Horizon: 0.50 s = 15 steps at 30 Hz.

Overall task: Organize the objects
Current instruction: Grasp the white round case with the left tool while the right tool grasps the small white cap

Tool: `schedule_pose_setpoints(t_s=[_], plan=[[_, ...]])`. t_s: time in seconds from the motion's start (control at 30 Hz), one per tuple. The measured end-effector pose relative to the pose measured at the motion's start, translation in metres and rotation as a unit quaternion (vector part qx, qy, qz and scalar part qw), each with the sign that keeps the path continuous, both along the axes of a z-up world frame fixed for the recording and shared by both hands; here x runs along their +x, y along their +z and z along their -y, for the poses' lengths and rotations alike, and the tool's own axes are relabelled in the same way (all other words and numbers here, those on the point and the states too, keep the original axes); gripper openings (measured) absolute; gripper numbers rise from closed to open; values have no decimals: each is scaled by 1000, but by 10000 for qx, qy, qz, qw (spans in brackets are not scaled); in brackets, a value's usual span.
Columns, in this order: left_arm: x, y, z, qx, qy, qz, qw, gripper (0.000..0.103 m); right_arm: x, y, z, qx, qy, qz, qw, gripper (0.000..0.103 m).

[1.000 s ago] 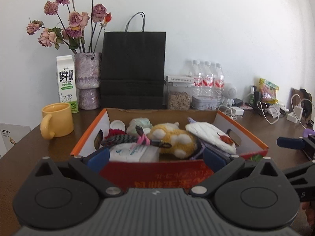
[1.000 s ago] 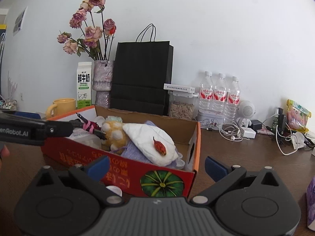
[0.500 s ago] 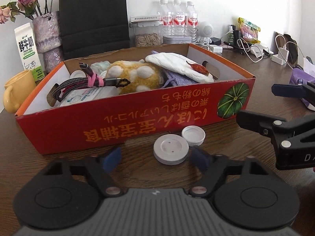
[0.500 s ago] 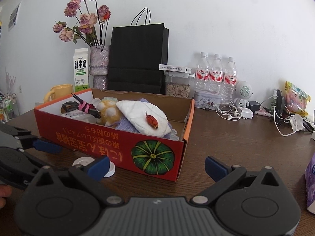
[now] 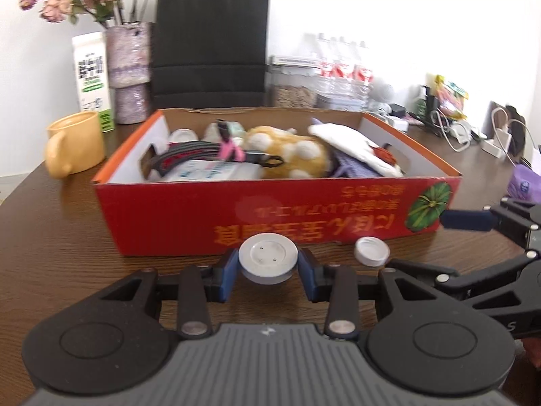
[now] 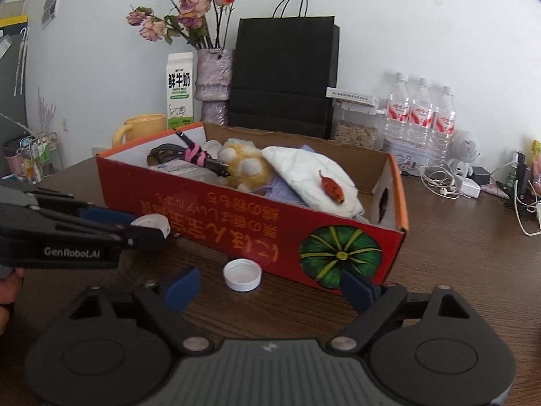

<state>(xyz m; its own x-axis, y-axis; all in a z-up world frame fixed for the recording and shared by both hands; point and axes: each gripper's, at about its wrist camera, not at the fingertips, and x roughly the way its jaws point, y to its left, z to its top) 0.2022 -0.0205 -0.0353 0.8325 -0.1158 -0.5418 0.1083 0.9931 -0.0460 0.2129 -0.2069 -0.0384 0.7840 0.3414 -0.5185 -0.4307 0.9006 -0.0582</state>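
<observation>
**Left wrist view: grey disc caught between the pads, right gripper spread wide over a white cap**

Left wrist view, lower centre of the frame: the left gripper (image 5: pixel 268 272) is clenched on a round grey plastic disc (image 5: pixel 268 257), its blue pads pressing the disc's two sides. Whether the disc rests on the dark wood-grain bench (image 5: pixel 50 237) or sits just clear of it I cannot tell. Just to the right of it a small white screw cap (image 5: pixel 371 251) lies on the bench, close against the front wall of the red cardboard box with a green pumpkin print (image 5: pixel 304 223).

Inside the box, from left to right, lie a coiled black cable with a pink tie (image 5: pixel 203 150), a yellow-and-white plush toy (image 5: pixel 287 150) and a white padded pouch with a red motif (image 5: pixel 351 149).

From the right wrist view, the right gripper (image 6: pixel 270 286) is released, its blue pads spread well apart at the bottom of the frame, with the white cap (image 6: pixel 242 274) lying open side up on the bench between and slightly beyond them. At the left edge the other gripper reaches in, the grey disc (image 6: pixel 152 224) visible at its tip.

Behind the box, in the upper half of the frame, stand a yellow ceramic mug (image 6: pixel 142 128), a white milk carton (image 6: pixel 180 93), a lilac vase of dried pink roses (image 6: pixel 213 77), a black paper bag (image 6: pixel 284 74) and three clear water bottles (image 6: pixel 419 115).
</observation>
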Motion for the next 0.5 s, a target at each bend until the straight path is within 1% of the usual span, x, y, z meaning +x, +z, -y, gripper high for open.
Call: schedule_pose_setpoints(t_s=[0.07,0.1,0.13,0.17,0.27,0.3,0.33,0.37,0.5], plan=[[-2,0,-9,-48,91,24,9999,39,4,-3,-11,-87,39,-136,9999,74],[-2,1,-13,-64,127,36,9999,39,6,-4,-16,-104,44,-222,9997,71],[-3,1,-16,-87,157,50,9998,39,9,-6,-19,-102,37,-300,9995,66],[-3,2,-19,-109,176,55,9998,39,11,-7,-23,-102,4,-375,9992,58],[-5,3,-22,-146,168,92,9997,39,17,-9,-28,-42,-106,-501,9987,44],[-5,3,-22,-150,158,107,9997,39,18,-9,-29,-23,-149,-512,9986,42],[-7,3,-22,-152,154,128,9997,39,18,-9,-29,-6,-156,-515,9985,32],[-8,3,-23,-156,147,156,9997,39,18,-9,-30,17,-131,-515,9986,27],[-13,6,-23,-128,172,280,9994,39,9,-5,-31,68,-41,-380,9992,27]])
